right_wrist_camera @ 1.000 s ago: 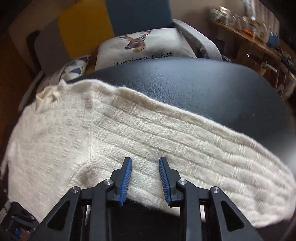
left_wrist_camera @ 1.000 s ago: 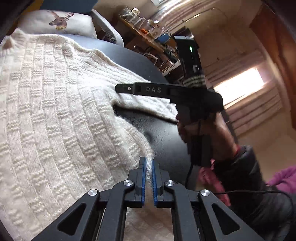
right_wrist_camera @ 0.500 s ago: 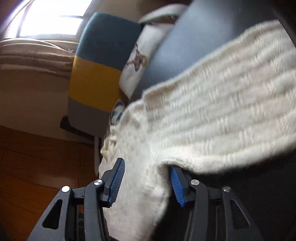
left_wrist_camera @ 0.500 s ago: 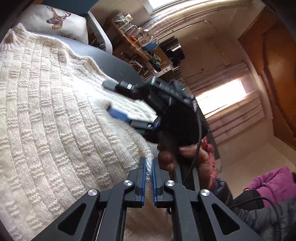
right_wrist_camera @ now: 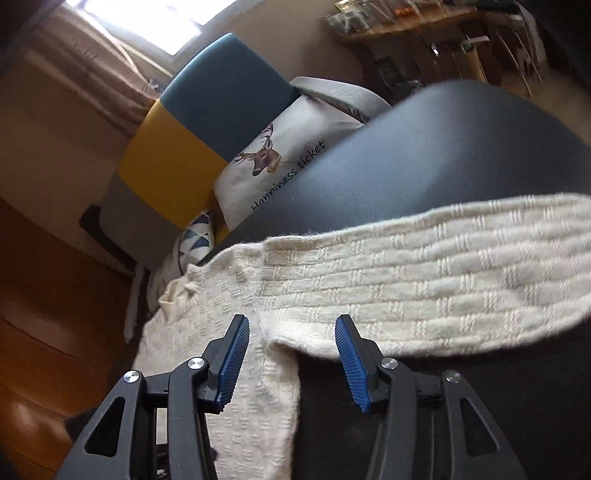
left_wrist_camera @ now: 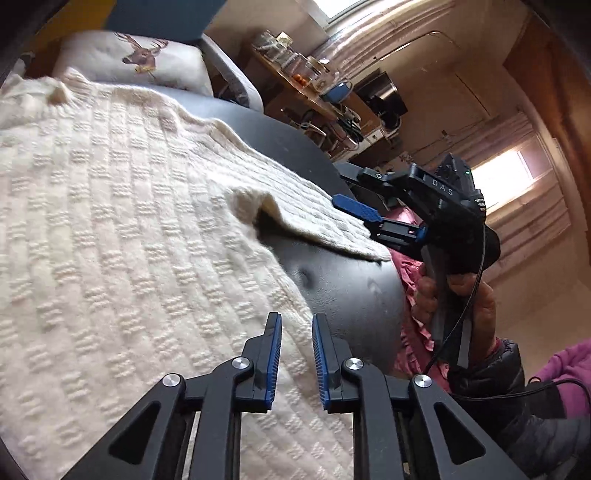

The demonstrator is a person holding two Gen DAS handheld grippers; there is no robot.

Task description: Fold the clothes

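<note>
1 knit sweater (left_wrist_camera: pixel 122 236), 2 grippers, 1 deer cushion (right_wrist_camera: pixel 291 155), 1 blk table (right_wrist_camera: pixel 443 155)

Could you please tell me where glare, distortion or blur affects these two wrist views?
Left wrist view: the window is blown out; fisheye bends the room, and the sweater stays sharp. Right wrist view: the window glares at the top, the floor is dark, and the sleeve softens toward the right edge.

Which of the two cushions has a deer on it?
The white cushion, printed with a deer head and "Happiness ticket". The smaller cushion below it shows blue triangles.
</note>
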